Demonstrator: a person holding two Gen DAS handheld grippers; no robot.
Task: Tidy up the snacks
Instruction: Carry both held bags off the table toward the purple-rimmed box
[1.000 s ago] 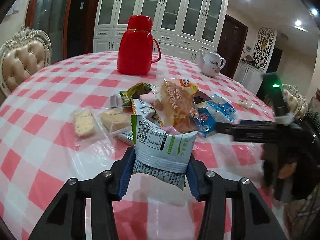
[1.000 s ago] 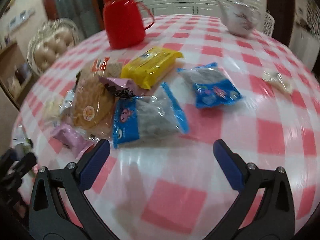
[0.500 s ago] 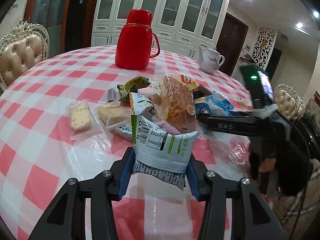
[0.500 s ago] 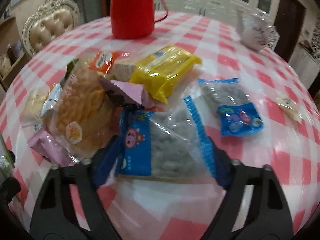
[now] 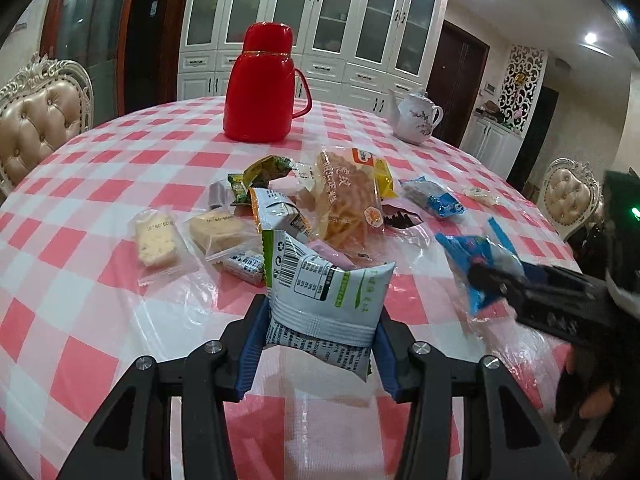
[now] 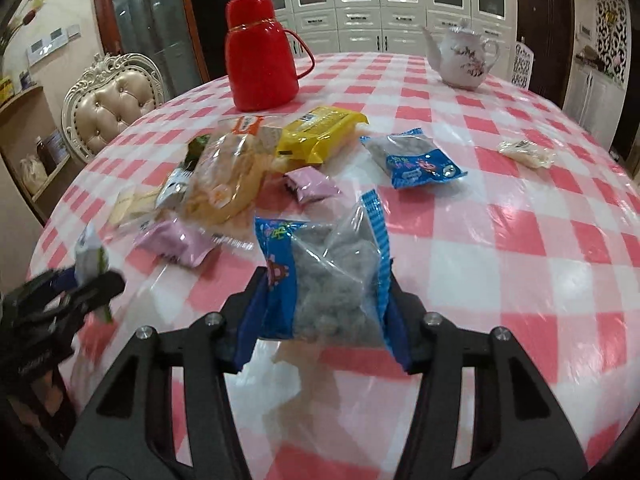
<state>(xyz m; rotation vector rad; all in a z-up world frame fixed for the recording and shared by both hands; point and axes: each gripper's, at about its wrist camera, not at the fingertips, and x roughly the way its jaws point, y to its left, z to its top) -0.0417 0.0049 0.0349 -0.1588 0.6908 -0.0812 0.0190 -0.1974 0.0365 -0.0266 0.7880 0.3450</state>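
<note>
Snacks lie in a loose heap in the middle of the checked table (image 5: 80, 280), and two of them are already up off it. The left gripper (image 5: 322, 344) is clamped on a white and green packet (image 5: 326, 300), pinched by its lower end so the top flops forward. The right gripper (image 6: 322, 320) has just been closing and now squeezes a blue-edged clear bag (image 6: 332, 280) of grey pieces between its jaws, tilted, with its upper corner sticking out over the table.

The rest, an orange bag of crisps (image 5: 348, 200), a yellow pack (image 6: 320, 136), pink wrappers (image 6: 312, 184) and a second blue bag (image 6: 416, 160), sit close together behind. A red flask (image 5: 260, 84) and a white teapot (image 6: 464, 60) stand further back.

My worry is the blue bag: it is slippery film gripped at the sides, so the contents could sag and slide it loose, or a hard squeeze could crush them. Both grippers hover near each other, so a careless swing could knock one packet from the other
</note>
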